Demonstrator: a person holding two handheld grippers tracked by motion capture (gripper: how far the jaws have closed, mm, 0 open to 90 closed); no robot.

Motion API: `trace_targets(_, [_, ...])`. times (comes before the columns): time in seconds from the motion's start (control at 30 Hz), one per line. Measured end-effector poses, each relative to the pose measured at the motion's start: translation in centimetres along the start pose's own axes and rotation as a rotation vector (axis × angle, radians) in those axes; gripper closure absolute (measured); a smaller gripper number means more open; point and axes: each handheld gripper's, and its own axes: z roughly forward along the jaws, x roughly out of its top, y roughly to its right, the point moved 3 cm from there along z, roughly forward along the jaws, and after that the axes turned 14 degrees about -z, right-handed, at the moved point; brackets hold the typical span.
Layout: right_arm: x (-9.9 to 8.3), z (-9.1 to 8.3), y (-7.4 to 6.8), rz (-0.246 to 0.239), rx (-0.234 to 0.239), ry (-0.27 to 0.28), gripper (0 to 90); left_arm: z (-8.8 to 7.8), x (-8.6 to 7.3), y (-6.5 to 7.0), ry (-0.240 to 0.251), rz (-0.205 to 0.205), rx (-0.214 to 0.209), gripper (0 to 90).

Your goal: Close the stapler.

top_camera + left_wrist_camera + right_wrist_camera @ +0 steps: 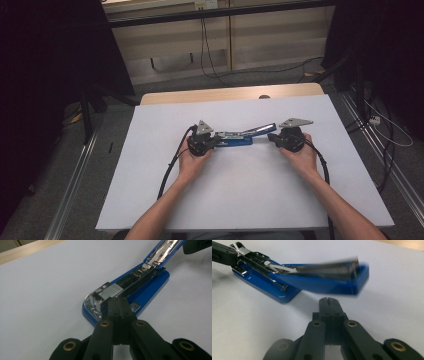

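Lying near the middle of the white sheet (250,190) that covers the table, a blue stapler (235,140) is observed with its long axis running roughly left to right across the person's front. It is opened out: the base rests flat on the sheet, while the blue top cover (324,277) is swung up and away toward the right, rising at a shallow slant from the hinge. The cover's free end is pointed toward the right gripper (329,300); the staple-exit end of the base is pointed toward the left gripper (117,302).

In the left gripper view, the metal staple channel (140,277) is exposed along the base, and a short silver block of staples (112,290) is seen seated at its front end, just ahead of the gripper's tips. The rest of the channel appears dark; whether more staples lie in it cannot be told.

The left gripper's jaws are pressed together with no gap, their tips set against the stapler's front end beside the staple block. The right gripper's jaws are likewise closed on nothing, resting just below the raised cover, apart from it. The cover is blurred in the right gripper view.

A wooden table edge (225,94) is visible beyond the sheet.
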Motion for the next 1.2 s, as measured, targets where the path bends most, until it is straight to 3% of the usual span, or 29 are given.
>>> trace_targets(0.67, [0.0, -0.2, -0.2, 0.006, 0.006, 0.016, 89.9, -0.3, 0.0, -0.2, -0.007, -0.014, 0.001, 89.2])
trace_targets(1.2, [0.1, -1.0, -0.3, 0.030, 0.010, 0.057, 80.1, -1.1, 0.0, 0.0, 0.011, -0.050, -0.021, 73.3])
